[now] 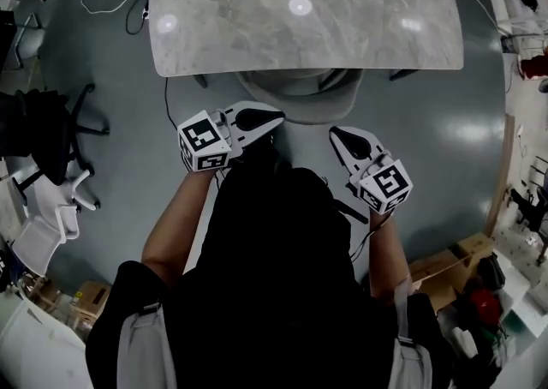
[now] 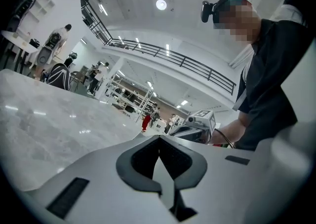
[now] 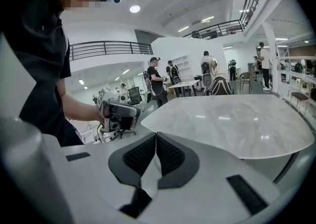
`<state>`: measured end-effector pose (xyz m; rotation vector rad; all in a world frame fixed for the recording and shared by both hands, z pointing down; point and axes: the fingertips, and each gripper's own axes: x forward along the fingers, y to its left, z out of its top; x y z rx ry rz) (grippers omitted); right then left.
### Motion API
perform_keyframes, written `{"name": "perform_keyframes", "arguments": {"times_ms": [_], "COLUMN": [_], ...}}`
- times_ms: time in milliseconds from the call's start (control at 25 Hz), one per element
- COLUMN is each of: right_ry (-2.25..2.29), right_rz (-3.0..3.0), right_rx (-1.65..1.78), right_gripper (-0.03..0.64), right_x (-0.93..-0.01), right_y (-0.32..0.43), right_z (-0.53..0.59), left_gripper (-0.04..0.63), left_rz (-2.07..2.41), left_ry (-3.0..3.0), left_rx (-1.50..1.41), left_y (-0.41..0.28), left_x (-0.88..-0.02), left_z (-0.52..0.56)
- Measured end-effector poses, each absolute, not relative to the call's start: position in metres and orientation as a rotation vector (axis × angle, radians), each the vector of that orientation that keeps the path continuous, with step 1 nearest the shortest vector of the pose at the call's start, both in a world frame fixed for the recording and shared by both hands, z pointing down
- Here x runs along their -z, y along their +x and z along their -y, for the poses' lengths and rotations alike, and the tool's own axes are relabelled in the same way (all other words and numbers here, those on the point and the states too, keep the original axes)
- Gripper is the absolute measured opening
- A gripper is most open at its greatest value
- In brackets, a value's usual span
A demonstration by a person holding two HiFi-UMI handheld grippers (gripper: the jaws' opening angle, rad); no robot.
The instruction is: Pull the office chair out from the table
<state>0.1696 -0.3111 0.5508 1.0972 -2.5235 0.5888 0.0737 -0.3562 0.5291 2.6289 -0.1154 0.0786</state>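
So, the grey office chair point(image 1: 300, 98) sits tucked under the near edge of the pale marble-look bench point(image 1: 300, 27), with only its curved back showing. The left claw point(image 1: 276, 119) and right claw point(image 1: 336, 132) are both pinched shut on nothing, just short of it. I'd open them, grab the backrest rim evenly, then pull straight back. No readable writing anywhere.

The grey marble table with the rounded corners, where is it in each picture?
Head view: the grey marble table fills the top middle.
Left gripper view: it spreads across the left side.
Right gripper view: it lies right of middle, beyond the jaws.
Shared landmark: the person's black shirt, bottom in the head view, right in the left gripper view, left in the right gripper view.
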Motion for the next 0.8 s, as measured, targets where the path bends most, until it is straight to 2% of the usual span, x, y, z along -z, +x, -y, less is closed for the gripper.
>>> {"name": "perform_keyframes", "arguments": {"times_ms": [360, 800], "right_ry": [0.945, 0.616], "right_rz": [2.547, 2.468], "right_rx": [-0.578, -0.428], "right_gripper": [0.021, 0.023], "right_x": [-0.559, -0.596], "right_y": [0.169, 0.187], "right_z": [0.337, 0.337], "left_gripper": [0.012, 0.012], "left_rz": [0.176, 0.225], "left_ry": [2.639, 2.643], "left_rx": [-0.177, -0.319], "left_y": [0.065, 0.122], "left_x": [-0.552, -0.574], "left_z": [0.372, 0.369]}}
